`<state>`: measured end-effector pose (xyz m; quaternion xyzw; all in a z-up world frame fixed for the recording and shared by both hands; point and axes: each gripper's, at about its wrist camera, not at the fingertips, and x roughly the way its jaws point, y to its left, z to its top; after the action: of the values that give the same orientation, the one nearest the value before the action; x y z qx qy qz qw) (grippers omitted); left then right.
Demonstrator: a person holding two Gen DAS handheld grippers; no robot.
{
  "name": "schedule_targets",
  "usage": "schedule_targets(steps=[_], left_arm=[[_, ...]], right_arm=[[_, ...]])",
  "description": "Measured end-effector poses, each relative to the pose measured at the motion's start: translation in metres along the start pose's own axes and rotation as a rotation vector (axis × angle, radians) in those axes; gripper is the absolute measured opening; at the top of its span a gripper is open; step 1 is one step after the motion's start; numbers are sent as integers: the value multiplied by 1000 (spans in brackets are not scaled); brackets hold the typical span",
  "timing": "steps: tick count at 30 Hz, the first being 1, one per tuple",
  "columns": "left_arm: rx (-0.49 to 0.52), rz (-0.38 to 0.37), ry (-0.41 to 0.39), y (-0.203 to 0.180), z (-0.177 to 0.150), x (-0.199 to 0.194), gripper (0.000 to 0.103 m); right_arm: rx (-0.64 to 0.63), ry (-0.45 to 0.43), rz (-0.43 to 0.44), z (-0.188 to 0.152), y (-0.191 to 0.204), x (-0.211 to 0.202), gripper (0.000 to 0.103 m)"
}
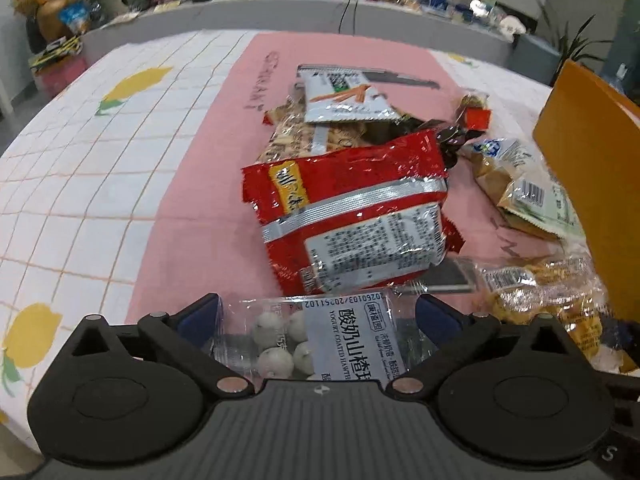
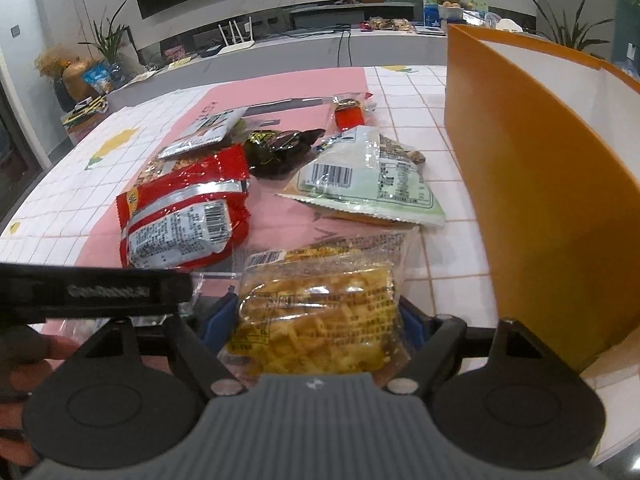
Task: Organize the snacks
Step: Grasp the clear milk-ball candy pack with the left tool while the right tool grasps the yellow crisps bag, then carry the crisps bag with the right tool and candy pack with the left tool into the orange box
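Crowding a pink mat (image 1: pixel 192 184), loose snacks. Straddling the yogurt hawthorn pack (image 1: pixel 320 340), left gripper (image 1: pixel 320 316) jaws wide, likely readying a pickup. Flanking the noodle pack (image 2: pixel 316 316), right gripper (image 2: pixel 316 320) jaws wide; contact unclear.

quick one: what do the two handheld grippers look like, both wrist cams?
Both match: the left gripper and right gripper have black linkage arms on round black hubs with silver pivot pins, a ribbed grey centre body and blue pads on the jaws. A white "S" marks the left gripper's lower right corner. No cables or sleeves show.
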<state>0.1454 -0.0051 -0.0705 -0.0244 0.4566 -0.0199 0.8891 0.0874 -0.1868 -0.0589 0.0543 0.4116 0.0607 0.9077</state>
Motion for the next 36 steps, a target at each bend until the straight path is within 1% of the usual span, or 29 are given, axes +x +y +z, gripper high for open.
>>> schedule_targets(steps=[2, 4, 10, 12, 15, 17, 18, 23, 28, 31, 34, 36], left_arm=[[24, -10, -18, -3, 1, 2, 103], [40, -12, -19, -6, 1, 3, 103], [51, -38, 44, -1, 7, 0, 103], [14, -41, 51, 5, 8, -4, 102], [-48, -68, 78, 16, 11, -8, 92], [-73, -68, 79, 22, 12, -10, 86], [-84, -66, 82, 24, 12, -11, 85], [-123, -88, 94, 32, 12, -14, 84], [-213, -161, 124, 45, 13, -18, 83], [-246, -185, 121, 52, 16, -24, 83], [-251, -185, 105, 52, 19, -31, 83], [-232, -190, 95, 50, 22, -37, 83]], right_arm=[[0, 3, 6, -2, 1, -3, 80], [-2, 5, 11, -3, 1, -4, 80], [-14, 7, 10, -3, 1, -4, 80], [0, 7, 12, -2, 0, -4, 80], [12, 11, 13, -1, -2, -3, 80], [16, 10, 11, -1, -3, -4, 80], [17, 10, 10, -1, -3, -4, 80], [20, 10, 10, -1, -3, -4, 80], [30, 11, 17, 0, -5, -5, 79], [36, -2, 25, 1, -4, -7, 79], [33, -28, 34, 2, -3, -12, 79], [29, -46, 42, 4, -2, -18, 79]])
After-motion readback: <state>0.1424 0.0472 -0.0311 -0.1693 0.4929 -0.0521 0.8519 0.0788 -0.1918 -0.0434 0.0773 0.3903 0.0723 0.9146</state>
